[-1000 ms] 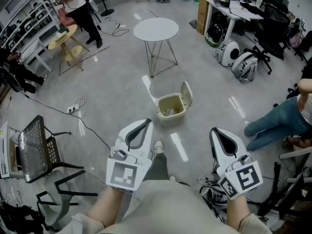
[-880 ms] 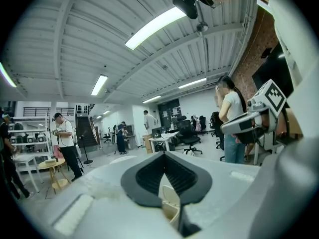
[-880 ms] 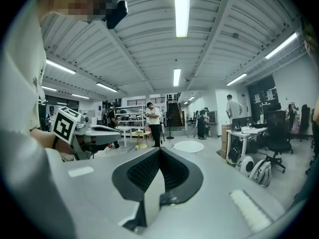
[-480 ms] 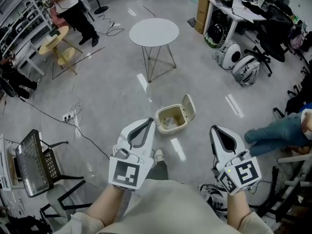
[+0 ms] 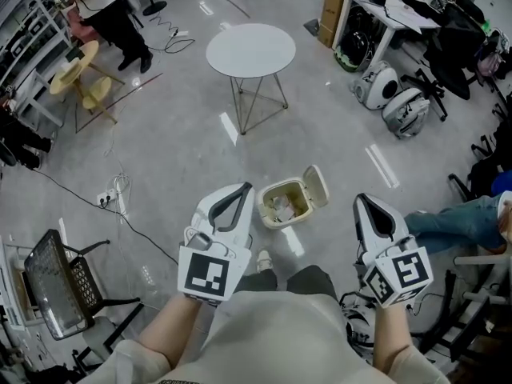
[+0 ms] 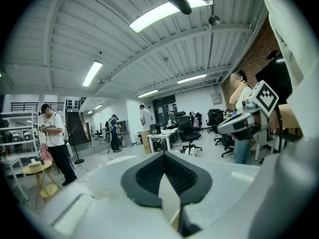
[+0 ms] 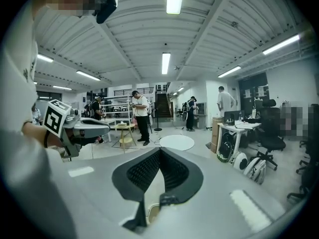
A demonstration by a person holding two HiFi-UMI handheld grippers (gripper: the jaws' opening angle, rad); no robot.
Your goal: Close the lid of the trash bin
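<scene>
A small beige trash bin (image 5: 274,191) stands on the grey floor in the head view, with white rubbish inside. Its lid (image 5: 317,186) is hinged up and leans to the right. My left gripper (image 5: 241,190) is held just left of the bin, above it, jaws shut and empty. My right gripper (image 5: 366,203) hangs to the right of the lid, apart from it, also shut and empty. The left gripper view shows its own closed jaws (image 6: 163,156) and the right gripper (image 6: 243,121) beyond. In the right gripper view the bin is hidden behind the closed jaws (image 7: 159,151).
A round white table (image 5: 250,50) stands beyond the bin. A cable and power strip (image 5: 112,201) lie at the left, with a black mesh chair (image 5: 56,282) nearer. A seated person's legs (image 5: 452,218) stretch in from the right. Backpacks (image 5: 404,110) sit by the desks.
The person has stepped toward the bin, so it now sits lower in the head view, between the two grippers. Both grippers kept their pose and stayed shut.
</scene>
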